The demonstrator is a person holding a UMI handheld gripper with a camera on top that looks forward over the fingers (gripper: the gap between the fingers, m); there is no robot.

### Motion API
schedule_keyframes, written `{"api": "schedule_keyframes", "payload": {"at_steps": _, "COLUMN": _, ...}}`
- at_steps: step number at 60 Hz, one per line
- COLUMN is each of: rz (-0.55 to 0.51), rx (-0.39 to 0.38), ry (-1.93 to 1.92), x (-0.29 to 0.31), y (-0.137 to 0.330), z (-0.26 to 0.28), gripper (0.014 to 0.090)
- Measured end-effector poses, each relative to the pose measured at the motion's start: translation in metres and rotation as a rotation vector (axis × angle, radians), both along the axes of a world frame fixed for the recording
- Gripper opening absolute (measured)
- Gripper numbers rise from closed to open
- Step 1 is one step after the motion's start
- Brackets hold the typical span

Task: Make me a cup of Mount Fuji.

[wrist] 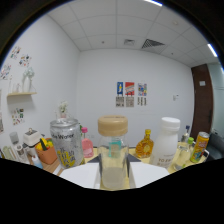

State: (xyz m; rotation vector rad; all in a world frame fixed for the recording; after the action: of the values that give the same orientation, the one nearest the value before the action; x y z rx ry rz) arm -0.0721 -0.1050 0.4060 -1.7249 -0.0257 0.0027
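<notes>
Office room set up as a drinks station

Tiled ceiling (115, 20), wall posters (129, 94), bottles and a can (66, 142) crowd the table.

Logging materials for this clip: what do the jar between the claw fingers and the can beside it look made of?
Jar: clear glass or plastic, see-through; its tan lid looks matte, maybe wood or plastic. Can: shiny metal, printed.

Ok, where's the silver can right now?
In the gripper view the silver can stands left of the cork-lidded glass jar in the foreground, with a small pink bottle between and behind them.
</notes>
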Motion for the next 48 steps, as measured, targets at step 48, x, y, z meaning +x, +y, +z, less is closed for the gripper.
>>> {"api": "schedule_keyframes", "payload": {"at_steps": 48, "rz": 0.03, "rx": -0.189, "ry": 0.104, "x": -0.01, "y": -0.115, "z": -0.261, "gripper": 0.0378}}
